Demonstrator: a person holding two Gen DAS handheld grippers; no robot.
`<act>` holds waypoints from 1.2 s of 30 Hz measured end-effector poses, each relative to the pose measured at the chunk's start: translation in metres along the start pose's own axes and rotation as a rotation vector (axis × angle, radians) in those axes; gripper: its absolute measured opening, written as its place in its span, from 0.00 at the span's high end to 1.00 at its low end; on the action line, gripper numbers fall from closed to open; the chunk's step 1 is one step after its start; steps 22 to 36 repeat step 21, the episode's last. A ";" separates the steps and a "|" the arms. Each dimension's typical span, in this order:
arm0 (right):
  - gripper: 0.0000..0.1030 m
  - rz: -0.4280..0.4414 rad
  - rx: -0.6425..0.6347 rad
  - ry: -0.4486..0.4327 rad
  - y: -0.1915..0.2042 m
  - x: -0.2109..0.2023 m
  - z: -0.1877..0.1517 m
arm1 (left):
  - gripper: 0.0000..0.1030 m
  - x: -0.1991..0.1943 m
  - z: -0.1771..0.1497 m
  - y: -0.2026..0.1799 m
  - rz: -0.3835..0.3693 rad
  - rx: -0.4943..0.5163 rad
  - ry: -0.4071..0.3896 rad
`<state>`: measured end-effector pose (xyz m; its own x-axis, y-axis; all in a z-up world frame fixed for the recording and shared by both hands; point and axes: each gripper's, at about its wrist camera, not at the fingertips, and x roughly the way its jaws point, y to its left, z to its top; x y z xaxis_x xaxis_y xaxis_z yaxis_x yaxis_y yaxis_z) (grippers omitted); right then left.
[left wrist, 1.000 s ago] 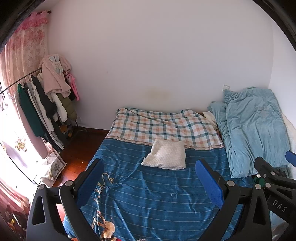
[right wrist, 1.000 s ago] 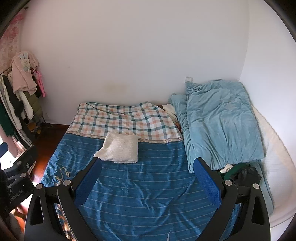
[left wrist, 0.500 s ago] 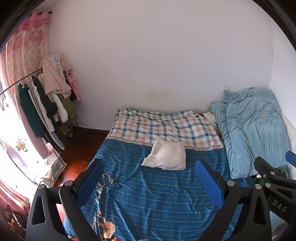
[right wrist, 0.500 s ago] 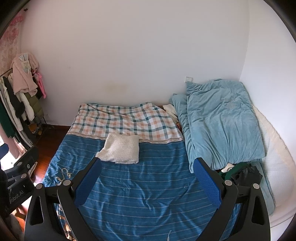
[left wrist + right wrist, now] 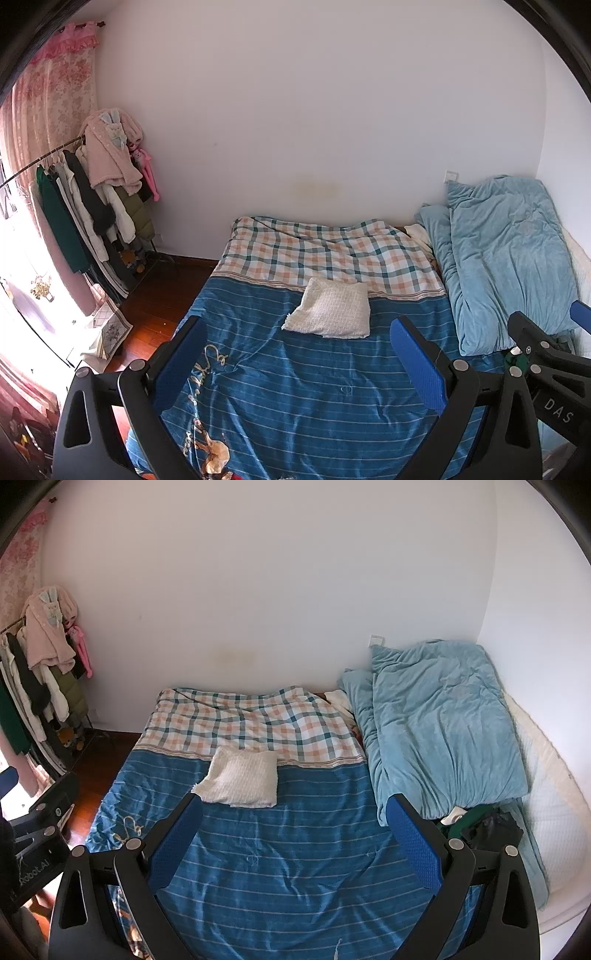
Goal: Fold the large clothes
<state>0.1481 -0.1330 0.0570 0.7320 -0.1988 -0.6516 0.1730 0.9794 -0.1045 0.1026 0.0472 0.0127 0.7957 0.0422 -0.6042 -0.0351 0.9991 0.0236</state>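
Clothes for folding appear twice: a cream knitted garment point(image 5: 239, 781), already folded flat, lies on the blue striped bedspread point(image 5: 280, 871) ahead of both claws, and a dark green and black heap point(image 5: 480, 825) sits just beyond the right claw's point(image 5: 293, 843) right finger, below a light blue duvet point(image 5: 439, 731). Both the right claw and the left claw point(image 5: 301, 362) hang above the bed, jaws spread wide, holding nothing. Likely risk: reaching into the heap could pinch the duvet edge or several garments together, dragging bedding along.
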 end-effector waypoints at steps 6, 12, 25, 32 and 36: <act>0.02 -0.001 0.001 -0.002 0.000 -0.001 -0.002 | 0.02 -0.001 0.000 0.000 0.003 -0.001 -0.001; 0.02 -0.002 0.004 -0.001 0.000 -0.003 -0.003 | 0.02 -0.003 0.000 0.002 0.003 -0.001 -0.001; 0.02 -0.007 0.011 -0.007 0.002 -0.006 -0.005 | 0.02 -0.008 0.000 0.003 0.008 -0.004 -0.006; 0.02 -0.007 0.011 -0.007 0.002 -0.006 -0.005 | 0.02 -0.008 0.000 0.003 0.008 -0.004 -0.006; 0.02 -0.007 0.011 -0.007 0.002 -0.006 -0.005 | 0.02 -0.008 0.000 0.003 0.008 -0.004 -0.006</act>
